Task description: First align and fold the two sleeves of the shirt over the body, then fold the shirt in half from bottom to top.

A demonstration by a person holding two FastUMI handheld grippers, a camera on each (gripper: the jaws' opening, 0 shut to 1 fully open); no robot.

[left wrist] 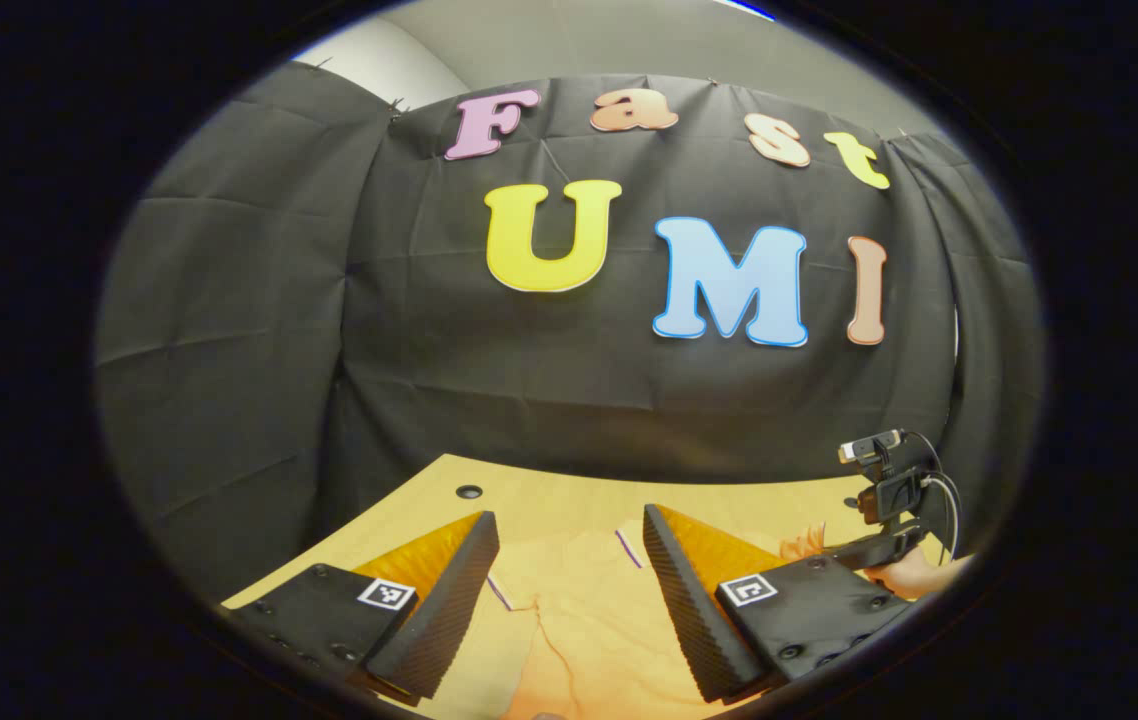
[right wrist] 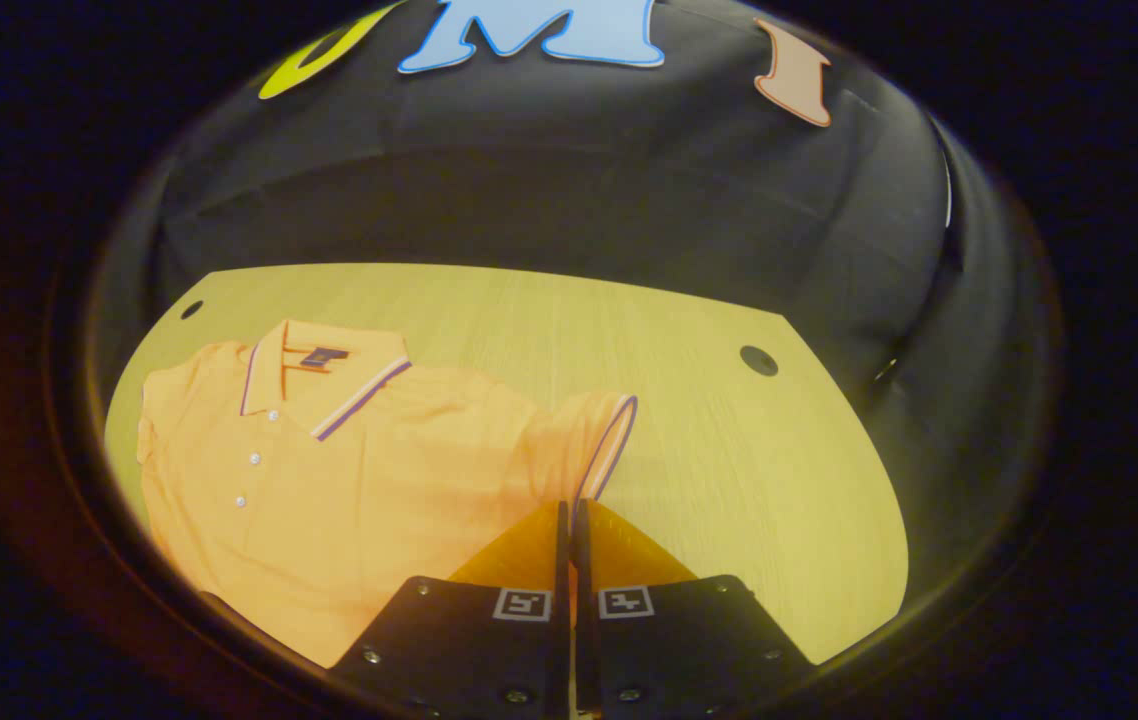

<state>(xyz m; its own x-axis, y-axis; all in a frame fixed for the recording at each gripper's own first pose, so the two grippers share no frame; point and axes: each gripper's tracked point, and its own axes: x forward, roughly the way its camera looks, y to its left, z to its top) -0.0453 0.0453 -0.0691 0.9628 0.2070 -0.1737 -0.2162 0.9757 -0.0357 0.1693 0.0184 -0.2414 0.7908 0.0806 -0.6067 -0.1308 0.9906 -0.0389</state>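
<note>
1. The left gripper [left wrist: 569,560] has its fingers spread wide, holding nothing, above the shirt [left wrist: 579,640].
2. The right gripper [right wrist: 569,525] has its fingers pressed together on the sleeve [right wrist: 594,440].
3. The shirt lies flat on the worktop [right wrist: 729,450], its collar [right wrist: 329,375] ahead and to the left of the right fingers.

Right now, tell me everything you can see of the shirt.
The shirt is an orange short-sleeved polo of soft knit, lying front up and flat on the wooden table. Its collar and sleeve cuff carry striped trim, with pale buttons down the placket. The right gripper is at that sleeve, jaws closed.
</note>
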